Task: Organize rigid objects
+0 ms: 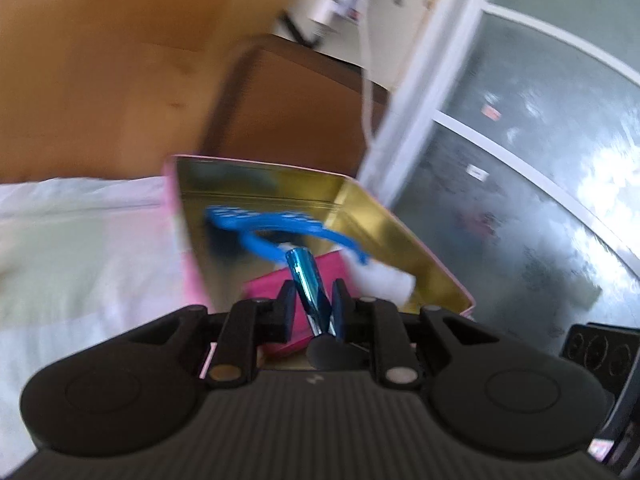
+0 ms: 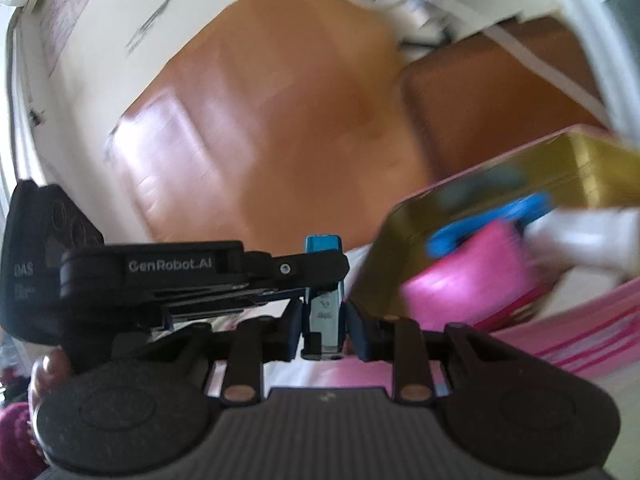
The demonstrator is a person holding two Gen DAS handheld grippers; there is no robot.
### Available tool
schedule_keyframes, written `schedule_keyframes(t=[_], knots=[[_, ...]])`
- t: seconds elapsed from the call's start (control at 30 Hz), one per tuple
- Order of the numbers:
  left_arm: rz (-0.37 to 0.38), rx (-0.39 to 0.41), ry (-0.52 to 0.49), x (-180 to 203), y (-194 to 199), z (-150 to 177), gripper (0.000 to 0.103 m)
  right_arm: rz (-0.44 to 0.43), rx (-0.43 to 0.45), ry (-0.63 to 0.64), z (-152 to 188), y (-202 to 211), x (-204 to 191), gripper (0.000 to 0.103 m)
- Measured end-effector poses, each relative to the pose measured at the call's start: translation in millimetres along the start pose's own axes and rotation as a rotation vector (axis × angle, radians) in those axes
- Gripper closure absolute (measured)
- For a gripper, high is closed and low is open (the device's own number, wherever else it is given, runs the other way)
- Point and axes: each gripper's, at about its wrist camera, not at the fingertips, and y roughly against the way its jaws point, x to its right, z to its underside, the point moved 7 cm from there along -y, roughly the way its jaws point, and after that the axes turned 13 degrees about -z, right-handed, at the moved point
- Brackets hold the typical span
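Observation:
A pink tin (image 1: pixel 178 216) with a gold inside (image 2: pixel 600 168) lies open on white bedding. In it are a blue plastic ring-shaped piece (image 1: pixel 276 224), a pink box (image 1: pixel 272 292) and a white bottle (image 1: pixel 384 280). My left gripper (image 1: pixel 311 292) is over the tin's near end, shut on a shiny blue metallic tool (image 1: pixel 304 280). In the right wrist view the left gripper (image 2: pixel 280 268) crosses from the left. My right gripper (image 2: pixel 322 316) is shut around a blue and silver object (image 2: pixel 324 304), which the left gripper also reaches. Both views are blurred.
A wooden headboard (image 1: pixel 92 72) and a brown cabinet (image 1: pixel 288 108) stand behind the bed. A frosted glass door with a white frame (image 1: pixel 520 160) is to the right. White bedding (image 1: pixel 80 248) spreads to the left of the tin.

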Motion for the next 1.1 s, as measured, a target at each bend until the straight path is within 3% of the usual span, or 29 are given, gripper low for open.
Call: schedule_keyframes(t=[0.13, 0.23, 0.33, 0.4, 0.6, 0.77, 1.1], knots=[[0.027, -0.018, -0.072, 39, -32, -3, 0.08, 0.097, 0.059, -0.007, -13, 21, 34, 0.079], [0.004, -0.021, -0.135, 64, -53, -2, 0.074, 0.179, 0.098, -0.003, -20, 29, 57, 0.078], [-0.077, 0.007, -0.203, 76, -68, -2, 0.067, 0.337, 0.114, 0.064, -25, 33, 80, 0.075], [-0.165, 0.008, -0.227, 73, -75, -3, 0.064, 0.376, 0.147, 0.076, -26, 40, 89, 0.074], [-0.294, -0.012, -0.197, 46, -72, -1, 0.061, 0.367, 0.187, 0.051, -28, 53, 94, 0.073], [-0.358, -0.005, -0.194, 28, -58, 3, 0.06, 0.333, 0.177, 0.032, -24, 53, 84, 0.073], [-0.414, 0.068, -0.228, 12, -21, 8, 0.056, 0.277, 0.157, 0.062, -20, 46, 45, 0.071]])
